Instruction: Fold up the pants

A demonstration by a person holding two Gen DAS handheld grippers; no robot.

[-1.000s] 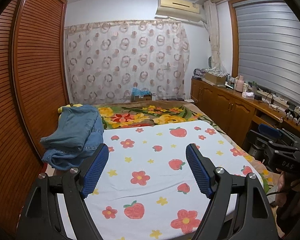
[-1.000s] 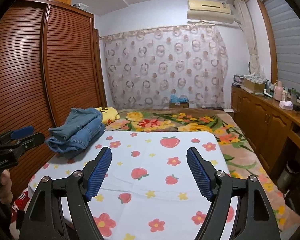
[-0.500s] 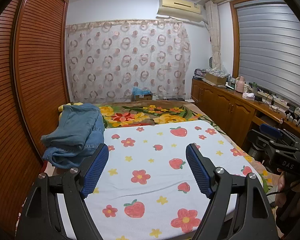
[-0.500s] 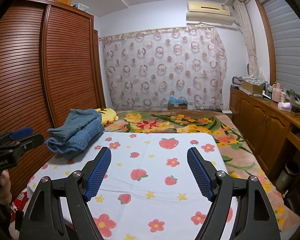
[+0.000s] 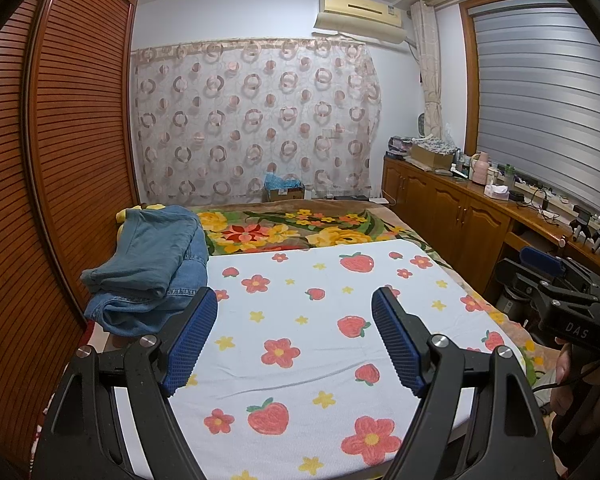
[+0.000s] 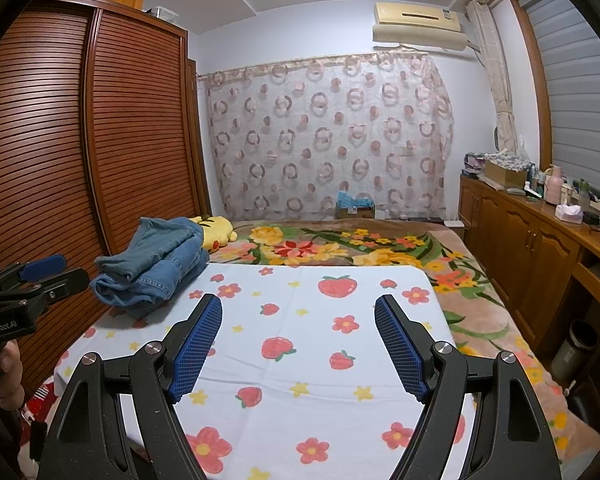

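Observation:
Blue denim pants (image 5: pixel 148 268) lie in a folded pile at the far left of the white strawberry-print sheet (image 5: pixel 300 320); they also show in the right wrist view (image 6: pixel 156 268). My left gripper (image 5: pixel 294 332) is open and empty, held above the sheet's near part, right of the pile. My right gripper (image 6: pixel 298 336) is open and empty over the sheet, apart from the pants. Each gripper shows at the edge of the other's view: the right one (image 5: pixel 556 300), the left one (image 6: pixel 24 292).
A brown slatted wardrobe (image 5: pixel 40 200) runs along the left of the bed. A wooden cabinet (image 5: pixel 460 216) with clutter stands on the right. A floral blanket (image 5: pixel 300 232) covers the far bed. A yellow plush toy (image 6: pixel 216 232) lies behind the pants. A bin (image 6: pixel 576 348) stands by the cabinet.
Both grippers stay open. The views have shifted slightly upward and sideways; the pants pile has not moved.

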